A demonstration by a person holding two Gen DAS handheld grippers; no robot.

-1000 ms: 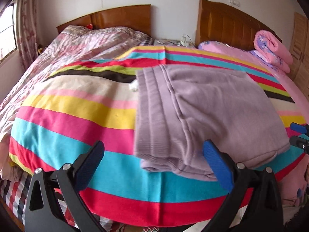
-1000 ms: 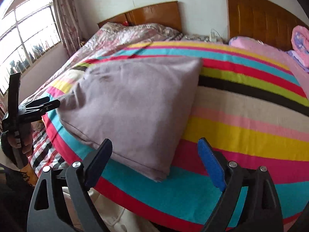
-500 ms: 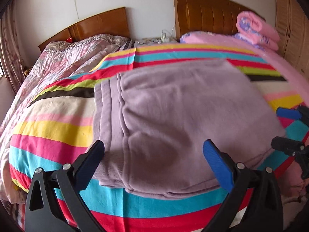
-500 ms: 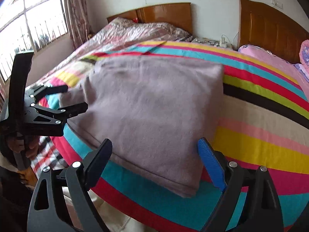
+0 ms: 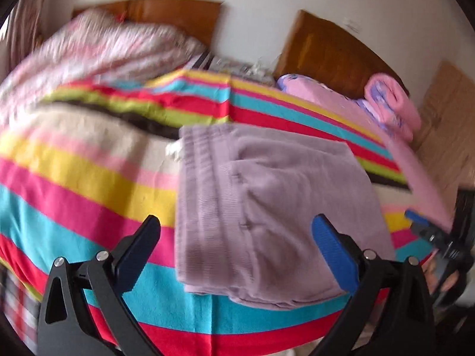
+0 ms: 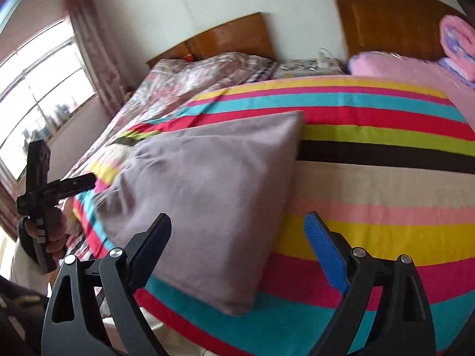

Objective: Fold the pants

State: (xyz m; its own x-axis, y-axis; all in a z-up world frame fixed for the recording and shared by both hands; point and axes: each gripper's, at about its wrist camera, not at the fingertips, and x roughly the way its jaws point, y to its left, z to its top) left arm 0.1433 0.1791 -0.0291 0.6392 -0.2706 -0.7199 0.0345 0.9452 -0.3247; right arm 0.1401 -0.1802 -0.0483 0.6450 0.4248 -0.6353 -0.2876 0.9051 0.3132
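The mauve pants [image 5: 276,207] lie folded into a thick rectangle on the striped blanket [image 5: 89,184], waistband to the left in the left wrist view. They also show in the right wrist view [image 6: 204,195]. My left gripper [image 5: 237,246] is open and empty, held above the bed's front edge just short of the pants. My right gripper [image 6: 237,243] is open and empty, above the pants' near right corner. The right gripper also shows at the right edge of the left wrist view [image 5: 427,231]. The left gripper shows at the left of the right wrist view [image 6: 56,190].
A floral quilt [image 6: 190,80] lies heaped at the back left. A pink sheet [image 6: 415,68] and a rolled pink blanket [image 5: 392,103] lie at the back right. Wooden headboards [image 6: 231,38] stand against the wall. A window [image 6: 35,95] is on the left.
Both grippers have pulled back and away from the folded pants, staying open. The left wrist view has swung left and is blurred by motion. The pants have not moved.
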